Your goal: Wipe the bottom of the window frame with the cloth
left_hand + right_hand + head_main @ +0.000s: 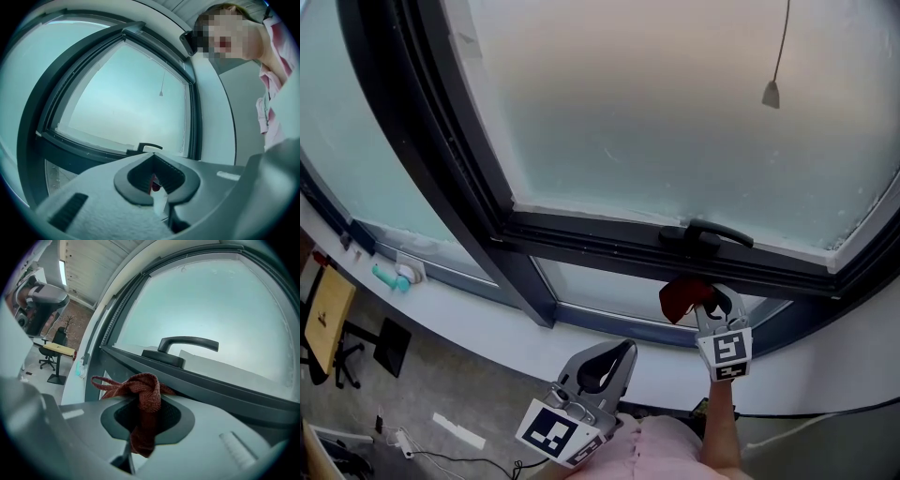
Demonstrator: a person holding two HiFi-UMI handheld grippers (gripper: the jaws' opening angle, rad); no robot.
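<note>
A dark red cloth (678, 298) is bunched at the tips of my right gripper (705, 300), which is shut on it. It hangs just under the dark bottom rail of the window frame (609, 246), below the black handle (712, 232). In the right gripper view the cloth (140, 385) sticks out past the right gripper (147, 401), close to the frame rail (225, 390) and the handle (187, 343). My left gripper (622, 351) is lower and to the left, off the frame, shut with nothing in it. In its own view the left gripper (153, 158) points at the frame (84, 147).
A white sill (469, 300) runs under the lower panes, with a teal object (389, 277) on it at far left. A blind cord weight (772, 94) hangs before the glass. A desk and chair (328, 319) stand on the floor below. A person in a pink shirt (272, 93) holds the grippers.
</note>
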